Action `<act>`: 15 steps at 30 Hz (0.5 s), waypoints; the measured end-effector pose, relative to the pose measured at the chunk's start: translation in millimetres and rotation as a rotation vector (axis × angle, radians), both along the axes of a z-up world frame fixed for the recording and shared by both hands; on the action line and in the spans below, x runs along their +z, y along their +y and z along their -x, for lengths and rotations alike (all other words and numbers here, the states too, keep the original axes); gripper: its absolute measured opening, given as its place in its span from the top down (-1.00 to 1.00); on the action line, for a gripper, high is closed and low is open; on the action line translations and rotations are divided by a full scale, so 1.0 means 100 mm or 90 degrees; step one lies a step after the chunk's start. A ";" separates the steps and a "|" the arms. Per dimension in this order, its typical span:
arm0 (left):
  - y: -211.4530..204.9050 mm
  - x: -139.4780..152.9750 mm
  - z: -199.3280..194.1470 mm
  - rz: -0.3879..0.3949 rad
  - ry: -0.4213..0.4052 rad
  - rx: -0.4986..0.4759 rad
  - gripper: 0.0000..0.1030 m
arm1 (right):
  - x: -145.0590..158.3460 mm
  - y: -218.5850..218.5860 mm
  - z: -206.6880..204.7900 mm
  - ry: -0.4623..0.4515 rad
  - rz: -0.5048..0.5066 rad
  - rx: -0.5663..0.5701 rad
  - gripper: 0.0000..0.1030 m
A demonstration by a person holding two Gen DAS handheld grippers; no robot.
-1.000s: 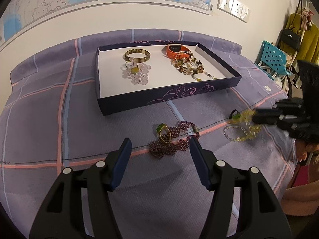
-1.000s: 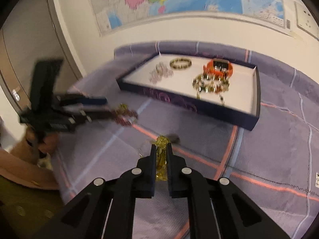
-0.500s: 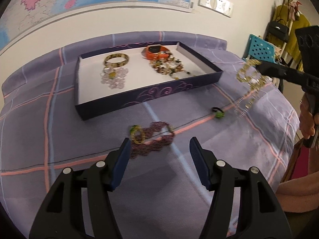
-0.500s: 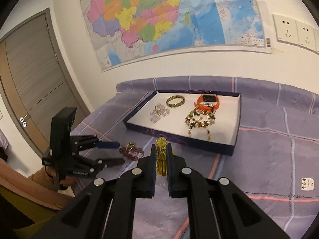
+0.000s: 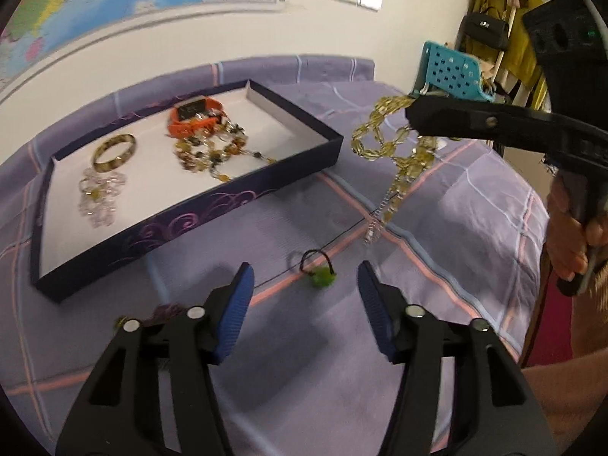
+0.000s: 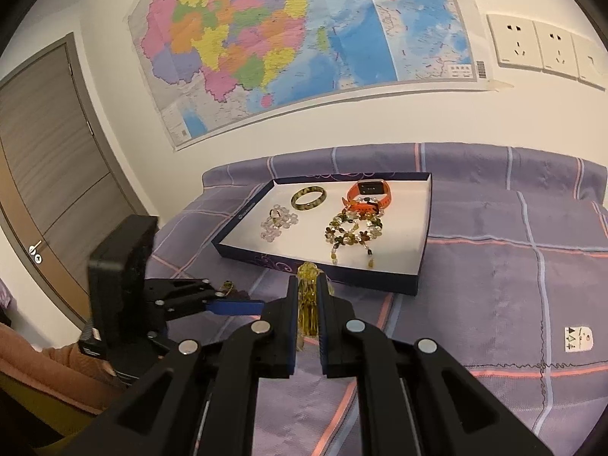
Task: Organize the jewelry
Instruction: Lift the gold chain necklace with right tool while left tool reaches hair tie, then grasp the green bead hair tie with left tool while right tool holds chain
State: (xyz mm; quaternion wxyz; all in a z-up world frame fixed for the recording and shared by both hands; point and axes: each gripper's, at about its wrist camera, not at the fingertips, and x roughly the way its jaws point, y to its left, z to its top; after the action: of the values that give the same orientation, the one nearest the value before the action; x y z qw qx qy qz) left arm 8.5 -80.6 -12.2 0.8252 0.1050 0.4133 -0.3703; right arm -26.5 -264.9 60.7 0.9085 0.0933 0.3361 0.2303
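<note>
My left gripper [image 5: 304, 266] hovers low over the purple checked bedspread, its jaws closing. A small green-stone ring [image 5: 319, 271] lies on the cloth between its blue pads [image 5: 233, 304], which do not touch it. My right gripper [image 6: 307, 277] is shut on a yellow bead necklace [image 5: 399, 152], which dangles in the air right of the dark blue tray [image 5: 228, 197]. The tray holds a mottled bangle [image 5: 114, 152], an orange watch [image 5: 193, 116], a brown bead necklace [image 5: 212, 152] and a clear crystal bracelet [image 5: 100, 193]. Purple beads [image 5: 167, 309] peek out behind my left finger.
The bed's edge drops off at the right, where a turquoise chair [image 5: 452, 72] and hanging clothes and bags [image 5: 501, 30] stand. A person's hand [image 5: 570, 235] grips the right tool. A wall with a map [image 6: 288, 38] runs behind the bed; a door [image 6: 45, 174] is at the left.
My left gripper has swung right from the purple beads to the green ring, and its jaws have narrowed a little. The right gripper has lifted the yellow necklace off the bedspread.
</note>
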 end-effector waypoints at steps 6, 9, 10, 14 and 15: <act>-0.18 -0.14 -0.07 -0.025 0.021 -0.001 0.32 | -0.06 -0.07 -0.01 0.009 -0.006 -0.009 0.85; -0.20 -0.13 -0.03 -0.025 0.020 -0.010 0.56 | -0.08 -0.09 -0.03 0.013 -0.010 -0.010 0.85; -0.19 -0.13 -0.03 -0.025 0.018 -0.009 0.57 | -0.09 -0.09 -0.04 0.013 -0.011 -0.010 0.85; -0.16 -0.12 -0.01 -0.019 0.020 -0.006 0.58 | -0.09 -0.07 -0.04 0.013 -0.011 -0.005 0.85; -0.14 -0.11 -0.01 -0.010 0.026 -0.006 0.58 | -0.08 -0.07 -0.04 0.013 -0.013 -0.005 0.85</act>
State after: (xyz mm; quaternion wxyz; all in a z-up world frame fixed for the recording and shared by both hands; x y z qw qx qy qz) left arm 9.5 -94.8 -23.4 0.8143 0.1058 0.4322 -0.3727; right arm -23.0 -271.8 52.6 0.9050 0.1061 0.3424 0.2293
